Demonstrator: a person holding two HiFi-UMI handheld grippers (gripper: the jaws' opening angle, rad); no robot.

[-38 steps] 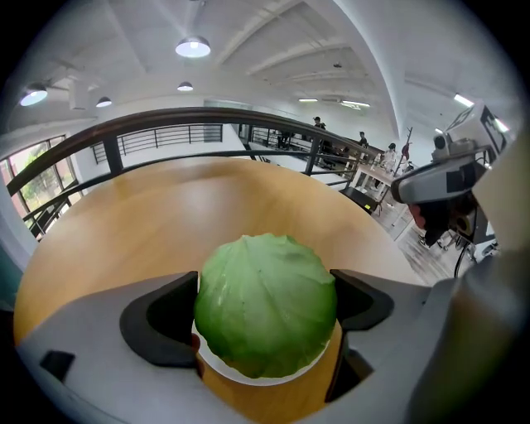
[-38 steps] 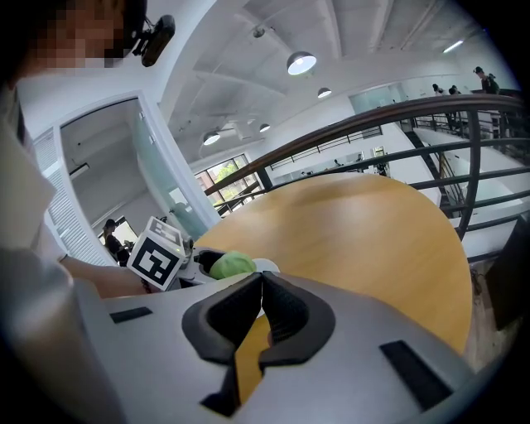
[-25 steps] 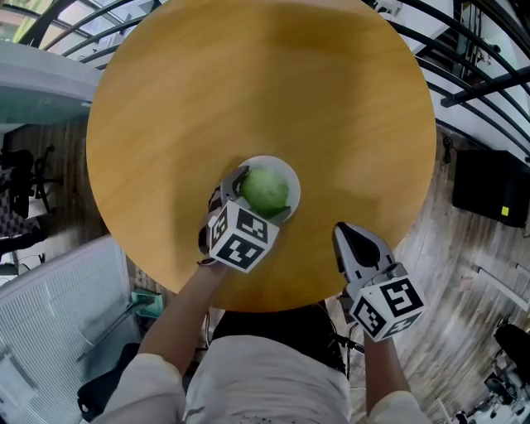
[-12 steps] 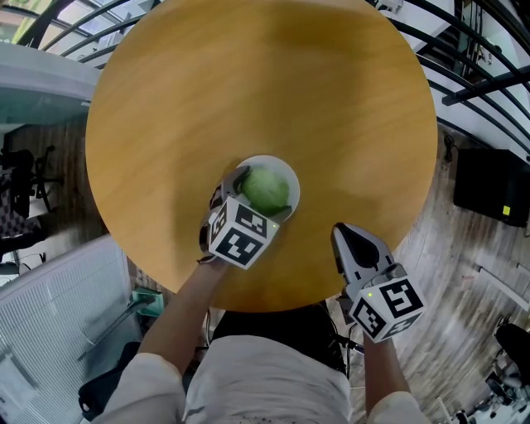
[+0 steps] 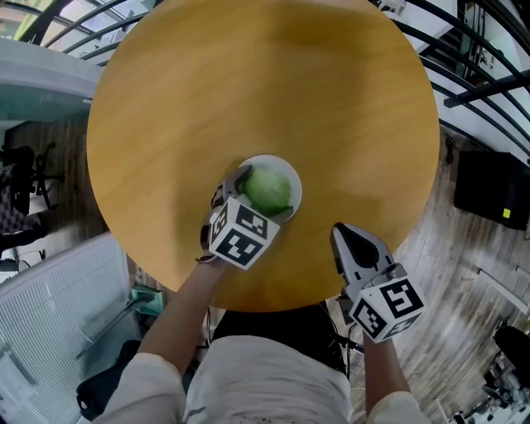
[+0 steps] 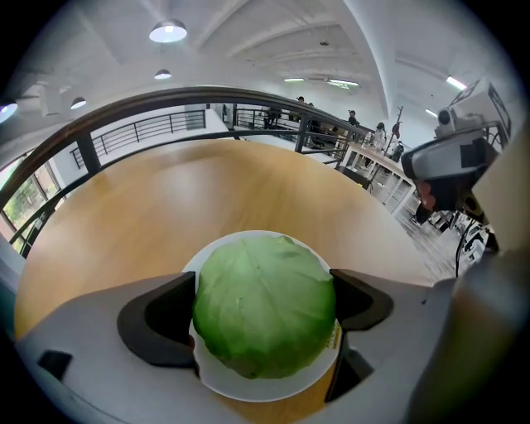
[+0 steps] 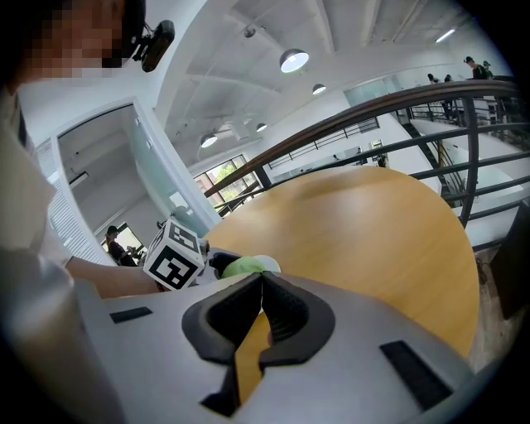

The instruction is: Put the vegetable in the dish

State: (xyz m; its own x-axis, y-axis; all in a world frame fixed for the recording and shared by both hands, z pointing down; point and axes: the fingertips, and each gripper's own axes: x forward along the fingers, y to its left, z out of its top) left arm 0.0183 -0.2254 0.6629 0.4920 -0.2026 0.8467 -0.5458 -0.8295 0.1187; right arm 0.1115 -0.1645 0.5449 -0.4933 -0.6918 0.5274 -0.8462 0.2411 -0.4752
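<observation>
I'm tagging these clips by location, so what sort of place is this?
Probably a mezzanine or upper gallery in a large office-like building: a round wooden table stands beside a curved black railing, under a white vaulted ceiling with round lights.

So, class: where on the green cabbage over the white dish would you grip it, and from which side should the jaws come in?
Grip the cabbage across its widest middle, one jaw on each flank, coming from the person's side. It is a smooth ball with no handle, so only the broad sides give purchase. The left gripper holds it so, over the dish.
</observation>
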